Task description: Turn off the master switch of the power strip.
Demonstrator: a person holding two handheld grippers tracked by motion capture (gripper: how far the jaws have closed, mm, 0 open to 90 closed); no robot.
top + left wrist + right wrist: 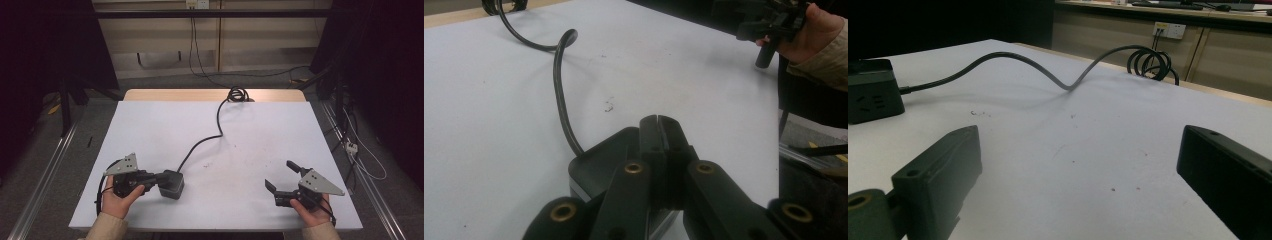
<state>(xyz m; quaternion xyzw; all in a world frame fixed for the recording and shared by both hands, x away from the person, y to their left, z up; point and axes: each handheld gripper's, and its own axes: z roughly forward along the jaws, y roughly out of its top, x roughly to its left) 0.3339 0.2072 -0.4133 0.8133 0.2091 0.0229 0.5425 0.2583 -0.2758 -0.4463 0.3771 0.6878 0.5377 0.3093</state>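
1. Lower left of the high view: left tool [159, 181] lies against the near side of a black power cube [172, 183]; held in a hand [119, 200] coming in from the bottom edge.
2. Left gripper view, bottom centre: jaws pressed together with no gap between the pads, tips resting above the cube's top [599, 160]; nothing seen pinched between them, so it reads as closed on itself and nudging or about to push, though a thin edge held beneath cannot be ruled out.
3. Cube sits on the white counter [260, 130], lower left of centre; its black cable [218, 122] runs up the frame in a loose S to a coil [236, 93] at the far edge.
4. Lower right of the high view: right tool [281, 176] spread wide, holding nothing; right gripper view shows bare counter between its jaws, cube [872, 89] far at the left edge.
5. Judgement: to grip the cube well, open the left tool first, straddle two opposite flat faces, close squarely; keep clear of the cable exit.
6. Judgement: slack in the cable looks ample; a slow move should avoid dragging the coil.
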